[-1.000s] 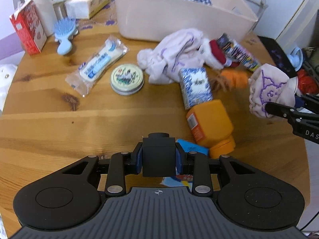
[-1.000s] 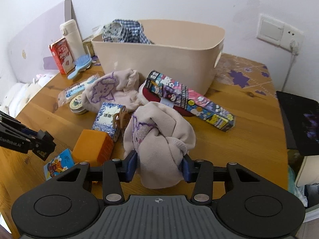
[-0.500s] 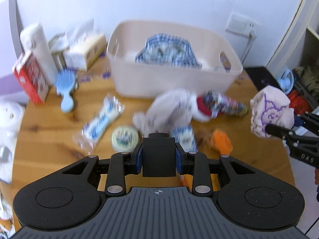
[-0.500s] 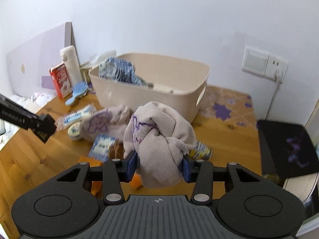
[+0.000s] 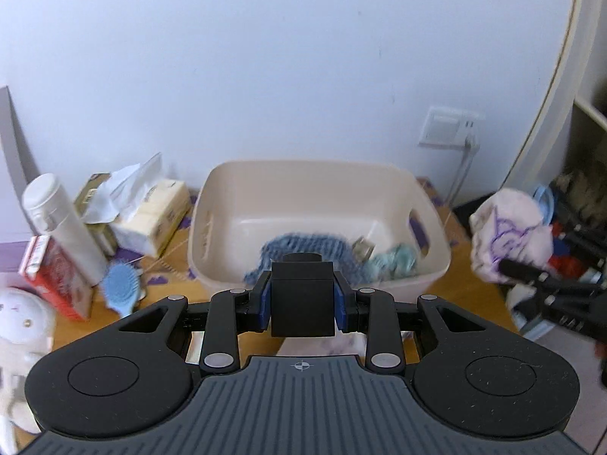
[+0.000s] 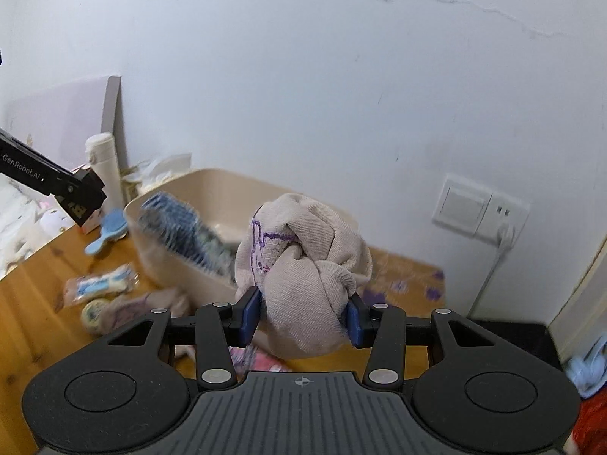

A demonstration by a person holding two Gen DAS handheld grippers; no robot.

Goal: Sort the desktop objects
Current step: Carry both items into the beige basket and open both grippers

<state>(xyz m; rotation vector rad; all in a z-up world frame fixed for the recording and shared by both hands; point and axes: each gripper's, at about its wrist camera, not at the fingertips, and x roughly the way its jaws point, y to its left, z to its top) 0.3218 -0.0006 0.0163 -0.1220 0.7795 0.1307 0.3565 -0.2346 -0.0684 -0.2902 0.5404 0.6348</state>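
My left gripper (image 5: pixel 302 299) is shut on a small black box (image 5: pixel 302 295) and holds it in the air in front of the beige bin (image 5: pixel 235 189). My right gripper (image 6: pixel 303 313) is shut on a balled beige cloth with purple print (image 6: pixel 303 265); it also shows in the left wrist view (image 5: pixel 508 235), right of the bin. The bin (image 6: pixel 174 261) holds a blue checked cloth (image 5: pixel 299 246). Another beige cloth (image 6: pixel 151 303) lies on the wooden table (image 6: pixel 45 276).
Left of the bin stand a white bottle (image 5: pixel 60 227), a red carton (image 5: pixel 53 276), a tissue pack (image 5: pixel 151 216) and a blue hairbrush (image 5: pixel 121 288). A wrapped packet (image 6: pixel 102 284) and a round tin (image 6: pixel 95 311) lie on the table. A wall socket (image 6: pixel 481 208) is at right.
Both grippers have risen and tilted up with their loads, so the views now look over the bin at the wall. The table clutter has dropped out of the left wrist view.
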